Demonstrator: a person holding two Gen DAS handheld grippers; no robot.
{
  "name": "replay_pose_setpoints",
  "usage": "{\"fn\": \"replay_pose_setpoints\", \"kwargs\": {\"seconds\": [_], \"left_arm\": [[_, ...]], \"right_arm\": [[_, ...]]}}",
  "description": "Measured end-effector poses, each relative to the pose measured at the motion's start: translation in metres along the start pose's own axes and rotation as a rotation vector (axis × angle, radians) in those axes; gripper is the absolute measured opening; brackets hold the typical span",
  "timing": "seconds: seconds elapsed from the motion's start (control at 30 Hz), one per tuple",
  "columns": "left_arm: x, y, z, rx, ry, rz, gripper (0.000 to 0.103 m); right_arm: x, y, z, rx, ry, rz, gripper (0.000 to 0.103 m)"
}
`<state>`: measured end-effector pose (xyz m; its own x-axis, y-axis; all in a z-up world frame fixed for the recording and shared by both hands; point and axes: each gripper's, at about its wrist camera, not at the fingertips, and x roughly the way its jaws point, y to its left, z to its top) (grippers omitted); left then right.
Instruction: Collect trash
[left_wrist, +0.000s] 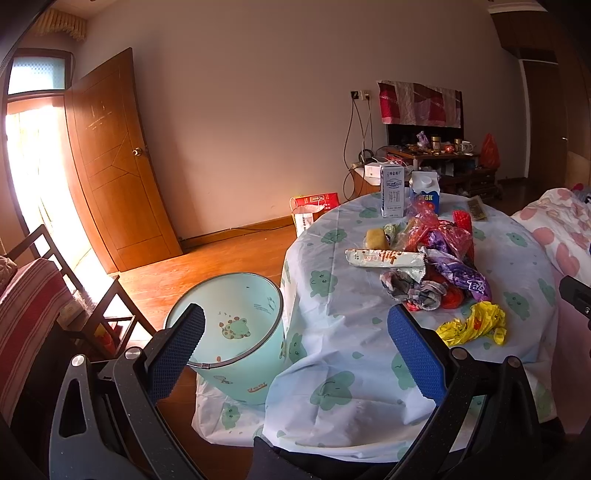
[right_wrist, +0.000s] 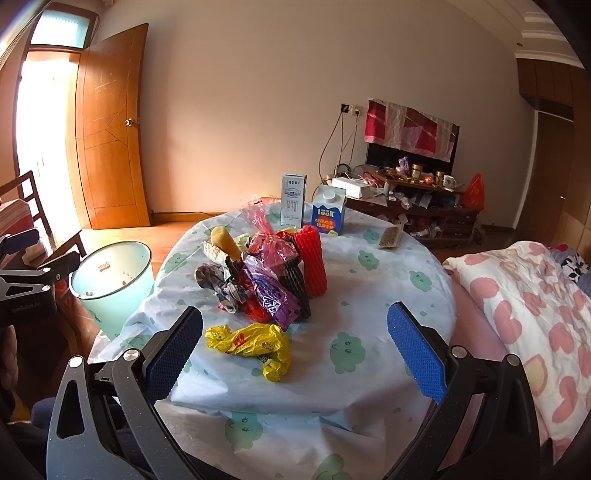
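A heap of wrappers (left_wrist: 432, 258) (right_wrist: 258, 273) lies mid-table on a cloth with green cloud prints (left_wrist: 343, 354) (right_wrist: 369, 295). A crumpled yellow bag (left_wrist: 476, 325) (right_wrist: 255, 345) lies nearest, apart from the heap. A pale green bin (left_wrist: 236, 332) (right_wrist: 114, 284) stands on the floor at the table's left. My left gripper (left_wrist: 303, 350) hovers open over the table's near-left edge and the bin, holding nothing. My right gripper (right_wrist: 295, 350) is open just short of the yellow bag, which lies by the left finger, untouched. The left gripper's body (right_wrist: 33, 284) shows at the right wrist view's left edge.
Two cartons, a tall white one (left_wrist: 392, 190) (right_wrist: 293, 199) and a blue one (left_wrist: 426, 194) (right_wrist: 328, 212), stand at the table's far side, with a dark flat packet (right_wrist: 390, 236) to their right. A bed with pink-patterned bedding (right_wrist: 524, 317) borders the right. A chair (left_wrist: 48, 295) stands at left.
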<state>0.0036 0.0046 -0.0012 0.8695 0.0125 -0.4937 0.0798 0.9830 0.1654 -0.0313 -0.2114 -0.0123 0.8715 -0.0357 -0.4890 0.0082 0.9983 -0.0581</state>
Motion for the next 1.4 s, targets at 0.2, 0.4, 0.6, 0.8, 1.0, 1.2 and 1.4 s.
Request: {"fn": "replay_pose_setpoints", "kwargs": {"seconds": [0.2, 0.4, 0.6, 0.8, 1.0, 1.2, 1.4], "left_arm": [[0.001, 0.001, 0.000, 0.001, 0.001, 0.002, 0.097], [0.002, 0.002, -0.001, 0.001, 0.003, 0.005, 0.097], [0.003, 0.002, -0.002, 0.001, 0.005, 0.006, 0.097], [0.005, 0.002, -0.004, 0.001, 0.009, 0.008, 0.097], [0.007, -0.002, -0.007, 0.004, 0.013, 0.004, 0.097], [0.016, -0.011, -0.009, 0.017, 0.027, -0.009, 0.097], [0.036, -0.029, -0.015, 0.039, 0.046, -0.038, 0.097]], "right_arm": [[0.002, -0.002, -0.002, 0.004, 0.004, -0.001, 0.098], [0.005, -0.004, -0.003, 0.007, 0.010, -0.003, 0.098], [0.006, -0.006, -0.004, 0.010, 0.013, -0.005, 0.098], [0.008, -0.008, -0.004, 0.018, 0.017, -0.008, 0.098], [0.008, -0.009, -0.004, 0.019, 0.019, -0.009, 0.098], [0.015, -0.014, -0.007, 0.009, 0.019, -0.038, 0.098], [0.030, -0.027, -0.014, 0.008, 0.011, -0.076, 0.098]]}}
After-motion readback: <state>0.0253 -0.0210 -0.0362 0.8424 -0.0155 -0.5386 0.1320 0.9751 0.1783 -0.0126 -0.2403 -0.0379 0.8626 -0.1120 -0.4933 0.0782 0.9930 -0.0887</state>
